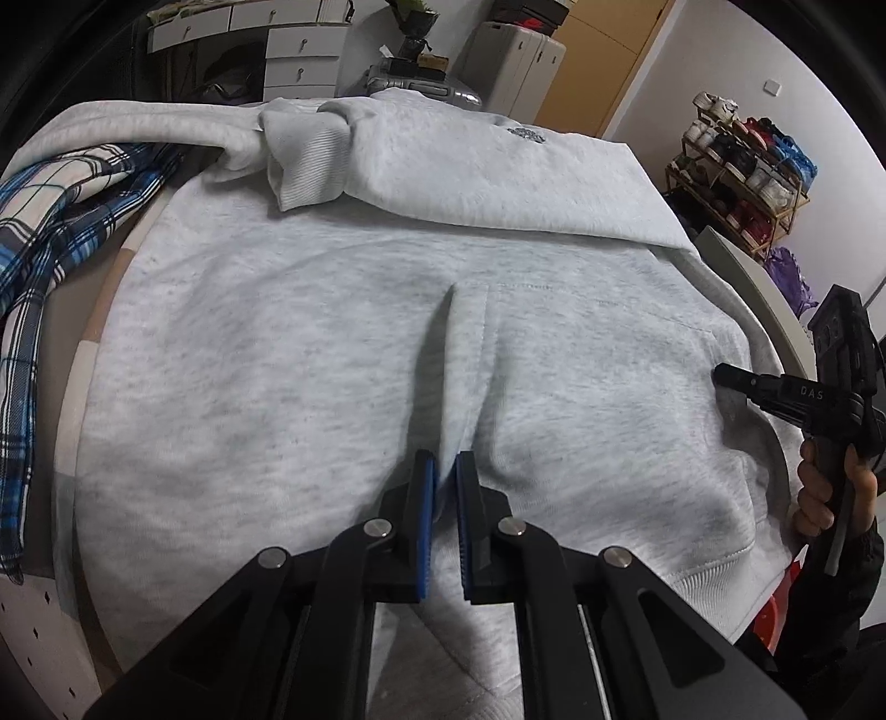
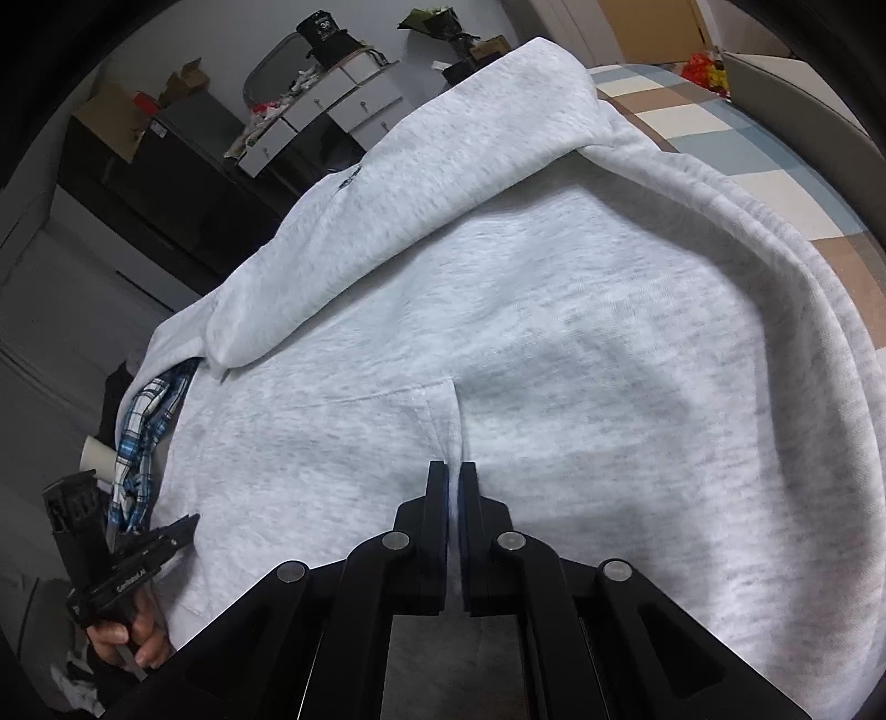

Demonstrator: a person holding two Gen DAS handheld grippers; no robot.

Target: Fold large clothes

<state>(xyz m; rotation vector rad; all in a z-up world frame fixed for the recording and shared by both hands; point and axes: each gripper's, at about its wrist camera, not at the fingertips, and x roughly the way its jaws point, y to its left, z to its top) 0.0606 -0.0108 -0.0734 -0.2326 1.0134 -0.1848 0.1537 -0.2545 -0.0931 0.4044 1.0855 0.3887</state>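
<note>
1. Writing: "DAS" on the right hand-held gripper (image 1: 720, 374); "30" on a black box (image 2: 324, 33); a small dark chest emblem (image 1: 525, 134), unreadable.
2. Grey hoodie (image 1: 332, 343): spread flat on a checked bed (image 2: 775, 160), beside a plaid shirt (image 1: 61, 210).
3. Left hand-held gripper (image 1: 446, 462): jaws nearly together, pinching a ridge of hoodie fabric (blue pads).
4. Right hand-held gripper: closed on hoodie fabric at the pocket edge.
</note>
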